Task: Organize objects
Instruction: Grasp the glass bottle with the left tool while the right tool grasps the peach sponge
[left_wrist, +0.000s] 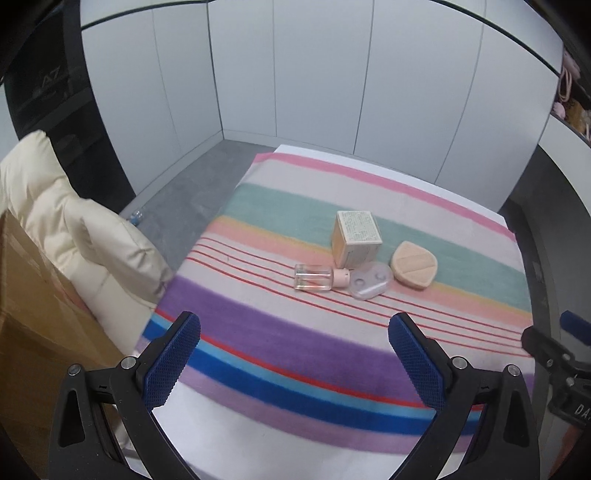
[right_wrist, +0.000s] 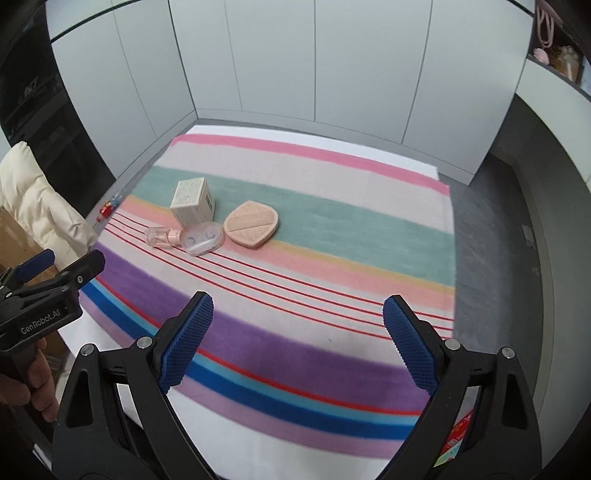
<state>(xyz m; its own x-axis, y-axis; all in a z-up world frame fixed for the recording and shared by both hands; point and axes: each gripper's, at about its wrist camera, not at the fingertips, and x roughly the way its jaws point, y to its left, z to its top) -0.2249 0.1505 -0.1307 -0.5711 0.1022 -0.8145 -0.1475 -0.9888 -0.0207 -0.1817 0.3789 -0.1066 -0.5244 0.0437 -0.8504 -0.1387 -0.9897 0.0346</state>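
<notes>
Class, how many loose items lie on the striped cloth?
4, clustered: clear bottle leftmost, lying down; cream box behind; clear plastic case in the middle; pink compact rightmost. None appear hidden.

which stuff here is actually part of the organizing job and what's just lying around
Part of the job:
- small cream cardboard box
- clear glass bottle with pink cap, lying on its side
- clear plastic tray with two round wells
- peach shield-shaped compact

Just lying about:
- cream puffy jacket
- brown cardboard carton
- striped cloth underneath
</notes>
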